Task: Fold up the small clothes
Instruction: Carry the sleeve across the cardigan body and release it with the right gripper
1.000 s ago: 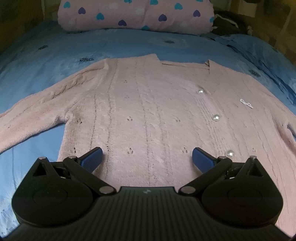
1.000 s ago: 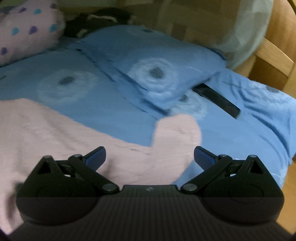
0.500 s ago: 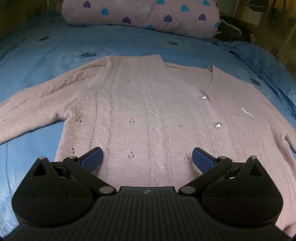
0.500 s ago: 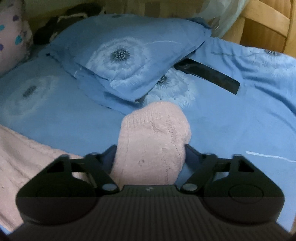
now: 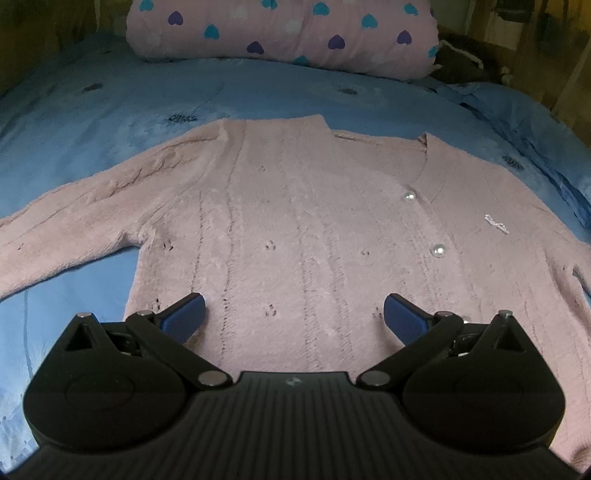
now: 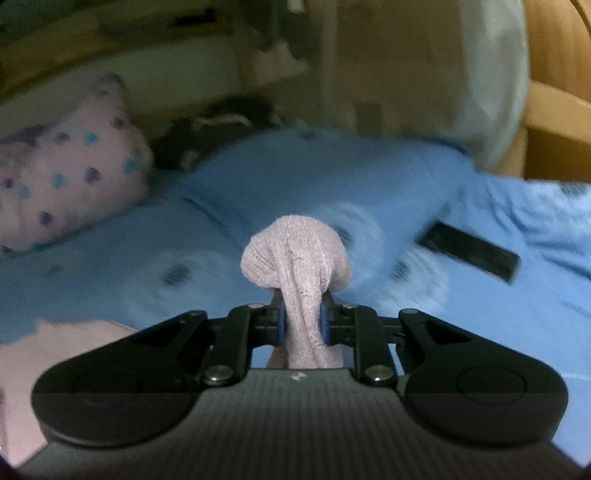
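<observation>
We work on a blue bedspread, with a heart-print pillow at its head. The pink cardigan lies flat, its collar toward that pillow, pearl buttons facing up. Our left gripper hovers over the cardigan's hem, jaws spread wide, holding nothing. Our right gripper has just been closing and now pinches the cardigan's sleeve cuff, bunched between its pads and raised off the bedspread.
</observation>
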`<state>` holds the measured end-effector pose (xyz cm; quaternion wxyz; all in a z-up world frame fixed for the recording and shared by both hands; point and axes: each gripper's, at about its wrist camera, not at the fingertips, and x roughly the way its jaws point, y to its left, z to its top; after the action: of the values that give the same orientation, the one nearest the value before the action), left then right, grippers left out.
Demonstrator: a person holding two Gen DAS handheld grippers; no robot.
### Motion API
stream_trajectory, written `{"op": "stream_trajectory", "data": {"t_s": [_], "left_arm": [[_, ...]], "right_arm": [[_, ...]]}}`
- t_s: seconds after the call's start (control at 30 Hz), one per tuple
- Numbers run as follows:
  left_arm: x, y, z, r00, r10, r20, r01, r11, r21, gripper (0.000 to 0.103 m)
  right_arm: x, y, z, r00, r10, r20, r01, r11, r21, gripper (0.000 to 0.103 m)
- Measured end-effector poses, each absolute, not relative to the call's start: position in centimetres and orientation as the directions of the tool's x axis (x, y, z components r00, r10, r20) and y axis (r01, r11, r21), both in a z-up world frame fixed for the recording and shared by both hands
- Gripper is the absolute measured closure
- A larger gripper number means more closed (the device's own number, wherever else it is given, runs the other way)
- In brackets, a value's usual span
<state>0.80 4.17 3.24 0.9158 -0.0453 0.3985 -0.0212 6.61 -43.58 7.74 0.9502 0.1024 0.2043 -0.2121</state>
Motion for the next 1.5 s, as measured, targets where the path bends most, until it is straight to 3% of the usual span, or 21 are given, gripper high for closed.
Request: {"op": "stream_trajectory", "data": {"t_s": [0.27, 0.67, 0.83, 1.13, 1.27, 1.33, 1.4, 1.5], "left_arm": [[1.1, 5.4, 3.8, 0.684, -0.072, -0.725, -0.033, 0.991, -0.129, 0.000], [1.2, 6.8, 4.1, 0.664, -0.093, -0.742, -0.076, 0.979, -0.190, 0.000], [1.3, 7.5, 4.0, 0.657, -0.083, -0.749, -0.102, 0.975, -0.198, 0.000], [1.6, 9.1, 4.4, 0.665, -0.073, -0.743, -0.150, 0.962, -0.229, 0.000], [1.5, 8.8, 4.7, 0.690, -0.067, -0.720, -0.127, 0.969, -0.212, 0.000], [1.3, 8.5, 4.8, 0.704, -0.062, -0.708, -0.114, 0.974, -0.198, 0.000], [1.3, 8.2, 4.8, 0.712, -0.060, -0.700, -0.104, 0.976, -0.190, 0.000], [1.3, 7.8, 4.5, 0.720, -0.067, -0.691, -0.087, 0.979, -0.186, 0.000]], "right_arm": [[8.6, -37.4, 12.2, 0.908, -0.190, -0.373, 0.288, 0.931, 0.226, 0.082], [10.6, -24.9, 13.7, 0.937, 0.147, -0.317, -0.038, 0.945, 0.324, 0.082], [11.5, -19.2, 10.8, 0.891, 0.254, -0.375, -0.155, 0.949, 0.275, 0.082], [12.5, -13.6, 2.5, 0.772, 0.370, -0.517, -0.230, 0.921, 0.316, 0.082], [12.3, -12.2, 0.2, 0.704, 0.388, -0.595, -0.256, 0.920, 0.297, 0.075], [11.5, -12.0, 0.2, 0.712, 0.390, -0.584, -0.284, 0.921, 0.268, 0.067], [10.8, -12.4, 1.0, 0.691, 0.421, -0.587, -0.320, 0.907, 0.275, 0.050], [8.9, -13.9, 2.6, 0.683, 0.458, -0.568, -0.357, 0.889, 0.287, 0.044]]}}
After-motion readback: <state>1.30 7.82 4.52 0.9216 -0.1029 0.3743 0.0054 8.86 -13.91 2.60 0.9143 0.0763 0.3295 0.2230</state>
